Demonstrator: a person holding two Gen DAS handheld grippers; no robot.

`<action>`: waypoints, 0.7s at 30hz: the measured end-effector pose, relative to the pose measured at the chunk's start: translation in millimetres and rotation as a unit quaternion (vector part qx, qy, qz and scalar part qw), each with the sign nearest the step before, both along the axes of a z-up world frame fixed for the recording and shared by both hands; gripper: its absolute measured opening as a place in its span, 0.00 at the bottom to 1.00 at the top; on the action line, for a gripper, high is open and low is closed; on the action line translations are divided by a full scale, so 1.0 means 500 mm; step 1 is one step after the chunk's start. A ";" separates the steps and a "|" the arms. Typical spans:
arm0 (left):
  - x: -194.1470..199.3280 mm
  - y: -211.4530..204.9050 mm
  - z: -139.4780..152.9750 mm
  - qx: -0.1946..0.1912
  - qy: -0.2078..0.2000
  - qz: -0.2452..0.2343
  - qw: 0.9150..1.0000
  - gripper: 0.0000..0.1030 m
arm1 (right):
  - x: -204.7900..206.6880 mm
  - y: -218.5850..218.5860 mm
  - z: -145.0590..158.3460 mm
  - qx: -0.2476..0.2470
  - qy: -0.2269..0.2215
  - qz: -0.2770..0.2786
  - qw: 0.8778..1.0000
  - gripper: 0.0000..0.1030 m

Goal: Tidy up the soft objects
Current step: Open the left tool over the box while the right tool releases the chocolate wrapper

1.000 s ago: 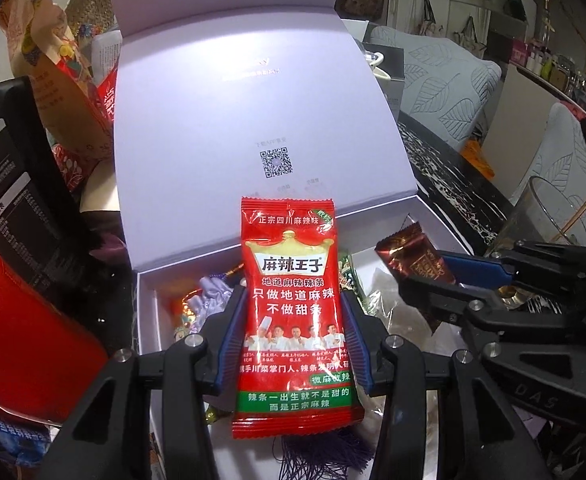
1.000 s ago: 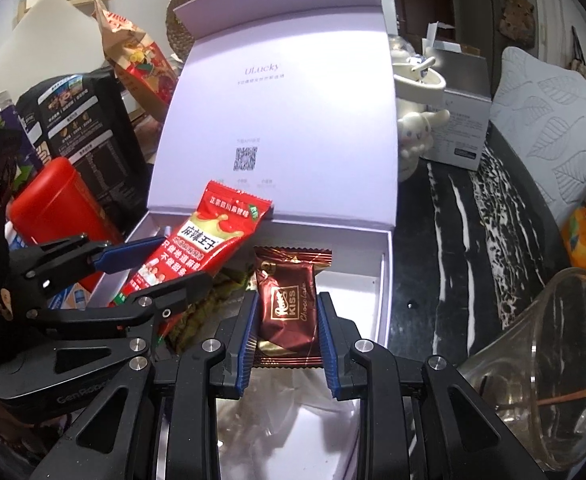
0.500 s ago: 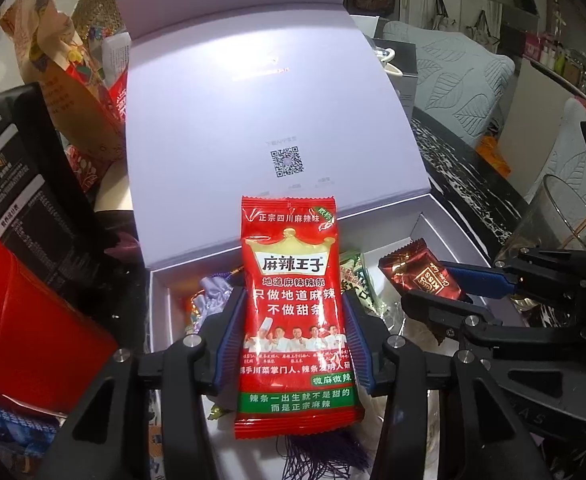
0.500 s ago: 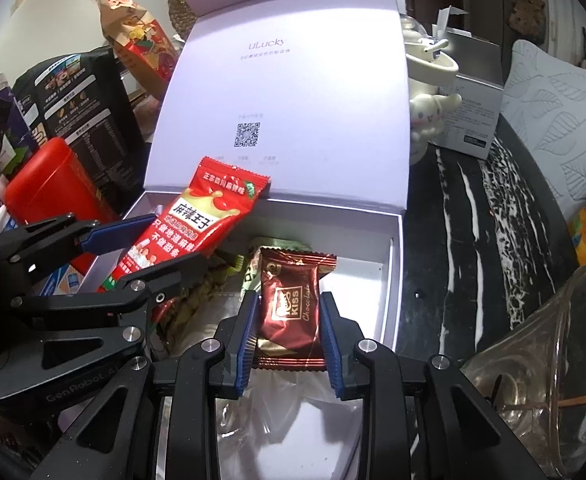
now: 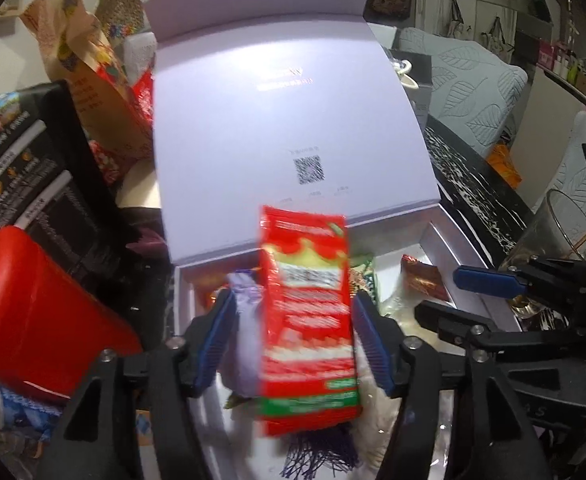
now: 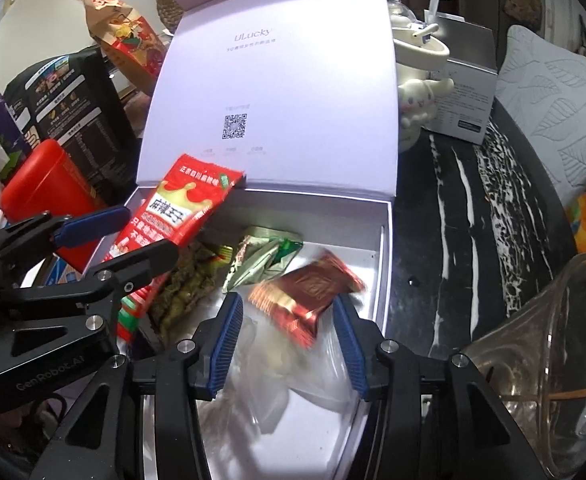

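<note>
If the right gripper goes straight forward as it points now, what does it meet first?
Most likely the brown chocolate packet, which lies loose between the open jaws of the right gripper. Past it come the green wrappers and the box's back wall; depth is unclear.

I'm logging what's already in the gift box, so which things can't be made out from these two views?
- Red snack packet: print motion-blurred in the left wrist view.
- Brown chocolate wrapper: label smeared by motion in the right wrist view.
- Purple item: mostly behind the red packet, left wrist view.
- Gift box floor near the camera: covered by clear plastic and the right gripper.
- Glass cup: cut off by the frame edge.
</note>
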State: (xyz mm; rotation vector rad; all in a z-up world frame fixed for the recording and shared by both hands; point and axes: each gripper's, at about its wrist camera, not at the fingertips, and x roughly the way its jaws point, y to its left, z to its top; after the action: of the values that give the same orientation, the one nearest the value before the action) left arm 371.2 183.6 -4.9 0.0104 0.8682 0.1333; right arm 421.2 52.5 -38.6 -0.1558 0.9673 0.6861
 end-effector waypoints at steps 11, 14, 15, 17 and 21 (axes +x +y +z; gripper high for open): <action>-0.016 0.020 0.021 -0.016 -0.011 0.013 1.000 0.75 | -0.008 -0.005 0.022 0.007 -0.008 -0.006 1.000 0.50; -0.022 0.021 0.032 -0.009 -0.017 0.018 1.000 0.75 | -0.012 -0.004 0.029 0.013 -0.011 -0.005 1.000 0.50; -0.026 0.021 0.037 -0.006 -0.021 0.019 1.000 0.75 | -0.015 -0.004 0.032 0.017 -0.011 -0.003 1.000 0.50; -0.034 0.020 0.048 -0.001 -0.028 0.021 0.999 0.75 | -0.020 -0.004 0.038 0.025 -0.009 -0.001 1.000 0.50; -0.057 0.020 0.078 0.012 -0.050 0.025 0.998 0.75 | -0.034 -0.006 0.055 0.036 -0.012 0.003 0.999 0.50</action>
State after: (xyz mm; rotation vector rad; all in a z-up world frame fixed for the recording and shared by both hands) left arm 342.9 193.8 34.0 0.0052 0.7673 0.1897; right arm 404.5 49.7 -11.0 -0.1037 0.9174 0.7219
